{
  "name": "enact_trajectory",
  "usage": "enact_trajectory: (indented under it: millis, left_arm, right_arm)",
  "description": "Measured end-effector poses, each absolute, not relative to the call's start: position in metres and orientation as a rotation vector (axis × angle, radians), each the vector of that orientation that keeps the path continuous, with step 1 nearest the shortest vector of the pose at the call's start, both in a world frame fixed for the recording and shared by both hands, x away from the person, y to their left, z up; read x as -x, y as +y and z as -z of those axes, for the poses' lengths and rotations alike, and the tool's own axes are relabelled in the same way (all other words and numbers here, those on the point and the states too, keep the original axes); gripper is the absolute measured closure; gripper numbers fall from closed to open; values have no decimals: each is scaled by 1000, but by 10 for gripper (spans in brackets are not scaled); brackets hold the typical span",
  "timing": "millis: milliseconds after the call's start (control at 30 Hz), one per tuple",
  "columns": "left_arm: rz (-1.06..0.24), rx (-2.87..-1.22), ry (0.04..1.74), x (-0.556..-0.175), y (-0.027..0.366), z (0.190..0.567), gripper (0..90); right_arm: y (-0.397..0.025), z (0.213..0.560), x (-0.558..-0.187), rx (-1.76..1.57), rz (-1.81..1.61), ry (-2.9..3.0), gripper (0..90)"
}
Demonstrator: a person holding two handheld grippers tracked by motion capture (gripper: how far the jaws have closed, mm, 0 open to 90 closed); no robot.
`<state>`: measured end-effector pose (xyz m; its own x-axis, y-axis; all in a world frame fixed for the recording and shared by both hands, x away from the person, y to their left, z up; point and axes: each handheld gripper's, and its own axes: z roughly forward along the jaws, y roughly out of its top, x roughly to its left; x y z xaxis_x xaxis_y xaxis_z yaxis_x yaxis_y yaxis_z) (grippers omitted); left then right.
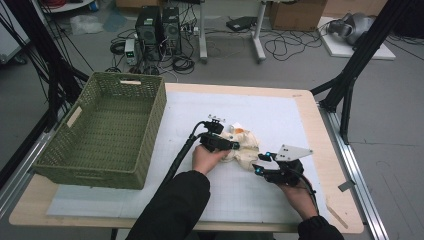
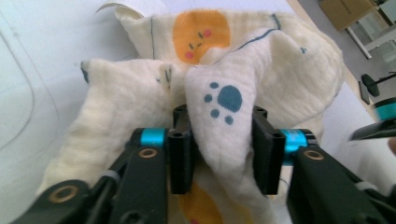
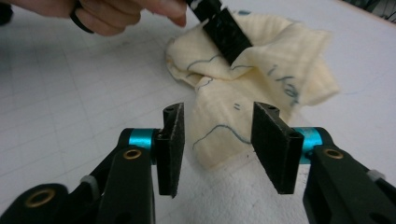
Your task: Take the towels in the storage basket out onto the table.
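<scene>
A crumpled cream cloth point(image 1: 245, 146) with orange faces and blue paw prints lies on the white mat in the middle of the table. My left gripper point(image 1: 233, 145) is shut on a raised fold of the cloth point(image 2: 224, 112), the paw print pinched between its jaws. My right gripper point(image 1: 258, 167) stands open just right of the cloth. In the right gripper view a lower corner of the cloth point(image 3: 219, 135) lies between and beyond its open jaws point(image 3: 218, 149), and the left gripper's black jaw point(image 3: 226, 32) grips the cloth farther off.
A green woven basket point(image 1: 107, 127) stands on the left of the table, beside the white mat point(image 1: 280, 115). The table's wooden edge point(image 1: 345, 210) runs at the right. Cables and computer boxes lie on the floor beyond.
</scene>
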<state>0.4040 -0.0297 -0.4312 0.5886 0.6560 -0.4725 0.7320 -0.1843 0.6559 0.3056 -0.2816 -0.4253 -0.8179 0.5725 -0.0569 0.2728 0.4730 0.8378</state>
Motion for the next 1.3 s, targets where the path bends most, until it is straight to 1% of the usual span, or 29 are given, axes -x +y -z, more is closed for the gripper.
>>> enact_trajectory:
  millis: [33,100,200,333,433,467,533,633,767,867,967,1033,1067,1100,1233,1300]
  left_arm:
    - [99,-1902,1112,-404,-29,429,577]
    - [86,-1894,1094,-403,-28,425,504]
    - [77,-1885,1063,-402,-22,417,422]
    - [32,-1918,995,-394,-8,402,361]
    - [1,-1896,964,-386,3,393,362]
    - [-2,-1879,959,-383,7,393,372]
    - [-41,-1898,968,-379,14,397,384]
    - [-41,-1920,1013,-376,22,411,437]
    - [-61,-1993,1041,-373,24,428,549]
    - [-75,-2020,1052,-377,21,436,590]
    - [-129,-2044,1042,-376,15,441,705]
    - [-161,-2070,1020,-375,11,442,835]
    - [-179,-2077,1013,-374,11,442,870]
    - [-174,-2078,1012,-375,11,442,888]
    - [-158,-2076,1012,-374,14,441,895]
    - [-174,-2084,1002,-372,16,438,895]
  right_arm:
    - [-279,428,-309,-712,-1256,2408,564]
    - [-276,432,-314,-722,-1231,2428,579]
    - [-275,439,-322,-755,-1210,2457,597]
    - [-273,445,-326,-774,-1175,2501,614]
    - [-271,448,-327,-770,-1151,2523,633]
    - [-271,448,-328,-779,-1160,2522,644]
    - [-272,449,-330,-784,-1171,2527,681]
    - [-272,449,-330,-777,-1170,2531,735]
    - [-274,449,-331,-778,-1171,2537,835]
    - [-274,449,-331,-774,-1176,2544,876]
    - [-275,449,-332,-773,-1183,2545,882]
    - [-277,448,-332,-779,-1190,2551,884]
    - [-279,447,-332,-779,-1190,2547,884]
    - [-282,447,-332,-791,-1189,2546,884]
    - [-292,444,-332,-820,-1203,2522,885]
    - [-298,441,-330,-818,-1210,2520,885]
